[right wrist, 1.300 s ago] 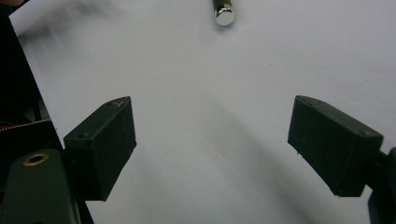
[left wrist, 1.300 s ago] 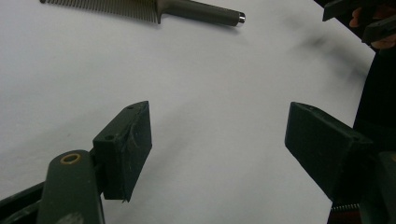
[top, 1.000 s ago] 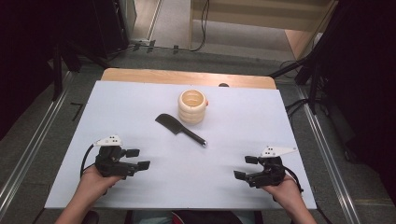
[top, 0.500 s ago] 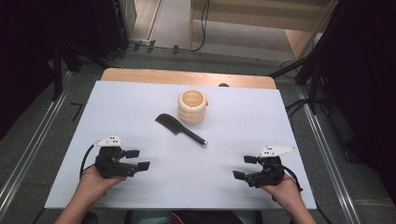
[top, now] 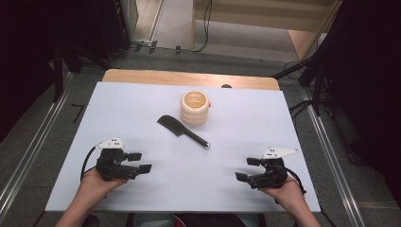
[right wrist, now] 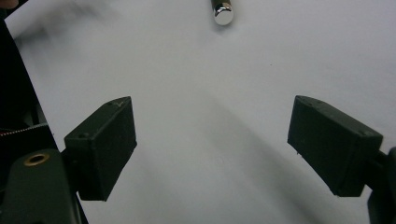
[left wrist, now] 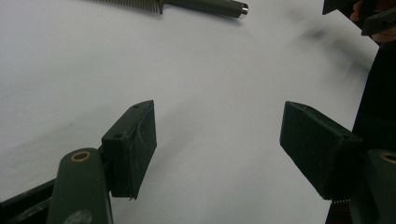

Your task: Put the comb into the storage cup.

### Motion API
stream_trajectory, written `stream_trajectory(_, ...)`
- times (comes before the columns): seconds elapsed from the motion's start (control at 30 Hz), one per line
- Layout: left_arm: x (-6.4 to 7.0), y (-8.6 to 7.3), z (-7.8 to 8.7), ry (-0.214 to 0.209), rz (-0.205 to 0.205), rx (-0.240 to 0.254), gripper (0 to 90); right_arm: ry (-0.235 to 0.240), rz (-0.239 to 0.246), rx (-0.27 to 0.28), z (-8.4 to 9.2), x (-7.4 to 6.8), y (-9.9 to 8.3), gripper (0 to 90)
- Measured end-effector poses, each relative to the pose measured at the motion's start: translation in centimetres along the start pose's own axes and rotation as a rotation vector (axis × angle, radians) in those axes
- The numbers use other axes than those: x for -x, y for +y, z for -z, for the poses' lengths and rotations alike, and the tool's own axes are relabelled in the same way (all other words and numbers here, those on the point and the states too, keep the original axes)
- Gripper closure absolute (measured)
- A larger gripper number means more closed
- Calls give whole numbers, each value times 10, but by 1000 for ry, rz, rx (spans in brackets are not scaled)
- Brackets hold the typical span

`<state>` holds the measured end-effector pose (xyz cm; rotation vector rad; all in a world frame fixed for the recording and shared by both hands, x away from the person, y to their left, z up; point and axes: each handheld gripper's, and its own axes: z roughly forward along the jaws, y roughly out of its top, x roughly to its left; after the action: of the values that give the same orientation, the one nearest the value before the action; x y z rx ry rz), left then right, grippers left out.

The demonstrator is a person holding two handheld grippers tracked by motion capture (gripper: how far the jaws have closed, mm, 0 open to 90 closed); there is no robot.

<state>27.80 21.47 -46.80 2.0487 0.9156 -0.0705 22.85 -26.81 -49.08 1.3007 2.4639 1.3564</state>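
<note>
Black pads on the left gripper (top: 139, 162) stand wide apart with only bare white tabletop between them, as the left gripper view shows (left wrist: 217, 144); its jaws have just been closing a little, yet they grip nothing. The right gripper (top: 248, 169) is likewise spread wide and empty, its pads (right wrist: 105, 144) over plain surface. Neither hand has shifted from a second ago, so that small narrowing looks like a settling of the fingers rather than a grasp; the work has not yet begun.

Beyond both grippers, toward the middle of the table (top: 142, 109), lies the black comb (top: 182, 131), flat, its handle end with the silver cap pointing toward the right gripper. Just beyond the comb's toothed end, barely apart from it, stands the wooden cup (top: 195, 108), upright.

Open white surface lies on every side of the comb except toward the cup. Both hands rest close to the table's near edge, so any reach goes forward and inward, unobstructed.
</note>
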Motion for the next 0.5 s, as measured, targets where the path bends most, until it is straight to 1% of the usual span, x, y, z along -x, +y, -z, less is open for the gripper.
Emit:
stream_trajectory(0.37, -1, 0, 0, 5, 2, -2, 278, -9, -3, -9, -1, 1, 1, 136)
stream_trajectory(0.4, -1, 0, 0, 5, 2, -2, 278, -19, 17, -17, -3, 1, 3, 136)
stream_trajectory(0.43, -1, 0, 0, 4, 3, 0, 278, -19, 17, -17, -3, 1, 3, 136)
stream_trajectory(0.47, 0, 0, 0, 4, 1, -2, 278, -19, 27, -31, -5, 1, 6, 136)
stream_trajectory(0.5, 0, 0, 0, 4, 1, -2, 278, -15, 29, -27, -6, 2, 7, 138)
